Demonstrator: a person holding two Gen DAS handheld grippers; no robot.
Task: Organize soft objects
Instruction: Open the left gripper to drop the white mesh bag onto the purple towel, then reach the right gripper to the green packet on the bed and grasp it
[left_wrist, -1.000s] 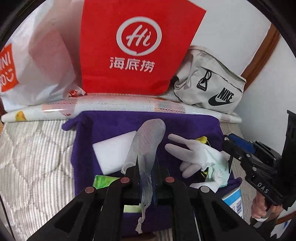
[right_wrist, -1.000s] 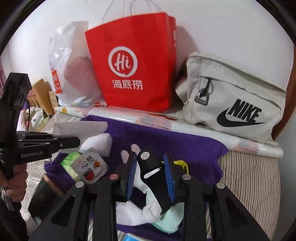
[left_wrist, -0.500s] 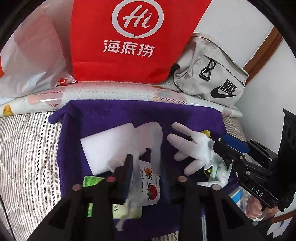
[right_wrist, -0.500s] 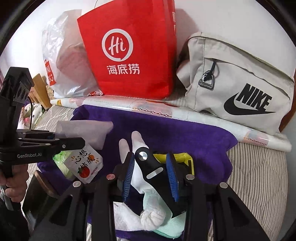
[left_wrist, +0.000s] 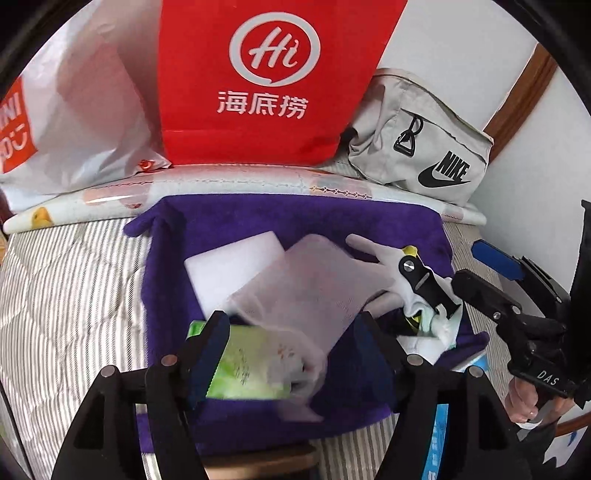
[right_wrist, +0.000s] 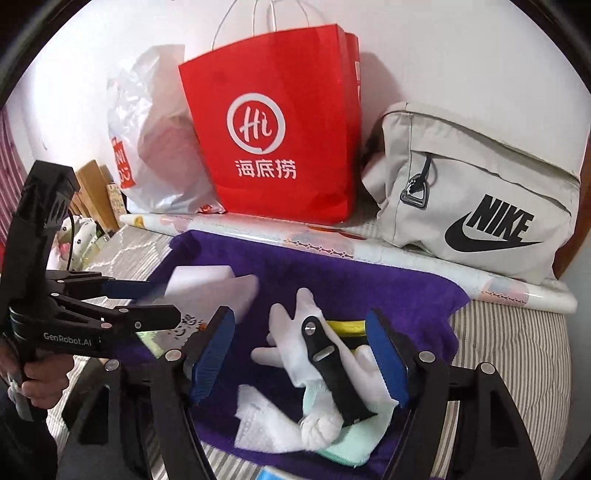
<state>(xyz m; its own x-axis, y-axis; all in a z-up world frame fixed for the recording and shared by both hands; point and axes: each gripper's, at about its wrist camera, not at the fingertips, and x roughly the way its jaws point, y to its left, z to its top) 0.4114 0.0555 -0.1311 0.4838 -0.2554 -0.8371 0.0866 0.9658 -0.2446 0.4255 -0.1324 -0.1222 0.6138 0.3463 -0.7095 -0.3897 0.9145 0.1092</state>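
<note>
Left wrist view: the left gripper (left_wrist: 291, 343) has just been spreading its fingers (left_wrist: 207, 354), and they stand released now. A translucent plastic sleeve (left_wrist: 310, 291), blurred, lies loose in the gap and just ahead of them, touched by neither pad, draped over a green wet-wipe pack (left_wrist: 247, 369) and the white foam block (left_wrist: 232, 266). Its long axis runs away from the fingers, angled up and right, so it lies straight ahead on the purple towel (left_wrist: 295, 218).

Right wrist view: the right gripper (right_wrist: 301, 354) has been opening too, and its blue-padded fingers (right_wrist: 212, 354) are apart, gripping nothing. Between them a black watch strap (right_wrist: 330, 369) lies on a white glove (right_wrist: 291, 332), touching neither pad. The strap's long axis slants from upper left down to lower right, nearly in line with the fingers. A mint cloth (right_wrist: 354, 443) sits under its near end. This hand looks nearer the strap and glove; the other gripper sits well off to the left of these fingers.
</note>
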